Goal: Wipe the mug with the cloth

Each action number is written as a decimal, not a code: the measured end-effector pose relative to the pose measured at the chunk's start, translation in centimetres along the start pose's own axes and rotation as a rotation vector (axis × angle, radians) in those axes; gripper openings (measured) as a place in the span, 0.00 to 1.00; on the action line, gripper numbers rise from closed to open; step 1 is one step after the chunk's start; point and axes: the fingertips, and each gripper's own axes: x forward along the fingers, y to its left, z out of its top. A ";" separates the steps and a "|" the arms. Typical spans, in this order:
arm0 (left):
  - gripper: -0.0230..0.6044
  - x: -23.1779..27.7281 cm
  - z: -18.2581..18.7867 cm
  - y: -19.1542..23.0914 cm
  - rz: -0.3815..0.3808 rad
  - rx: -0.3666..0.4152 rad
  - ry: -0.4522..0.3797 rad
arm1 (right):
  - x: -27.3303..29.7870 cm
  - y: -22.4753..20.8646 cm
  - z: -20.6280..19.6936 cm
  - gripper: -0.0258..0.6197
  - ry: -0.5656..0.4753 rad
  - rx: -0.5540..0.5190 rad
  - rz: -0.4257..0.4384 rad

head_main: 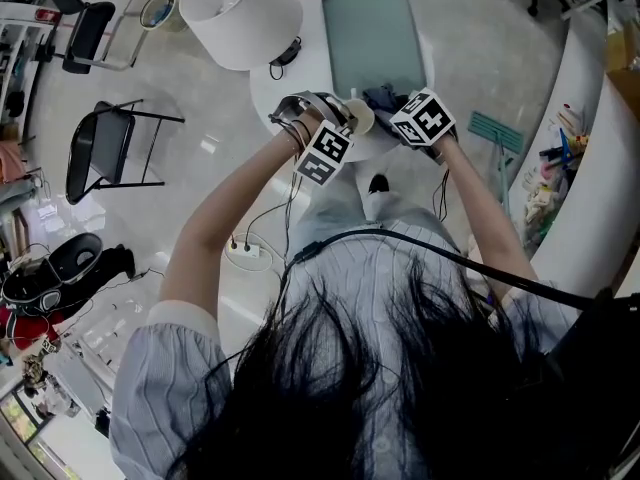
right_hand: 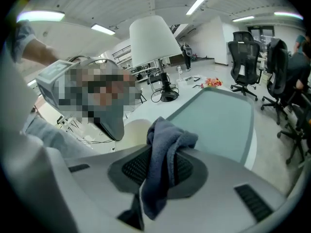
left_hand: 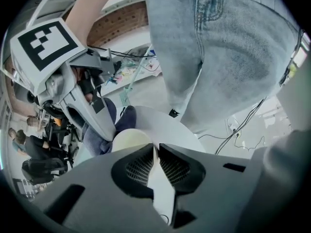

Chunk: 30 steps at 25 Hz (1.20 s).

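Two grips | left gripper (left_hand: 156, 153) pinches mug (left_hand: 129, 139) by a thin edge, over table's (head_main: 310, 86) near side | right gripper (right_hand: 160, 166) pinches cloth (right_hand: 167, 140), just right of mug | risk: my hard rub may lever the mug loose, or tug the cloth free.

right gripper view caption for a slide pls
Right tongs clamped on a blue-grey cloth, cream mug just beyond, teal tray behind.

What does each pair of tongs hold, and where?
Left tongs: the mug, by a thin pale part. Right tongs: the cloth, by a bunched fold.
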 end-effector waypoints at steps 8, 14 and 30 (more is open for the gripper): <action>0.11 0.2 0.1 -0.4 0.007 0.048 0.007 | 0.8 -0.2 0.9 0.17 0.064 -0.154 0.014; 0.11 0.1 0.1 -0.3 0.011 0.074 0.017 | 1.5 -0.6 2.3 0.17 0.089 -0.241 0.007; 0.12 -2.4 0.2 1.5 0.127 -0.424 -0.169 | -0.3 -0.5 2.8 0.17 -0.055 -0.071 -0.034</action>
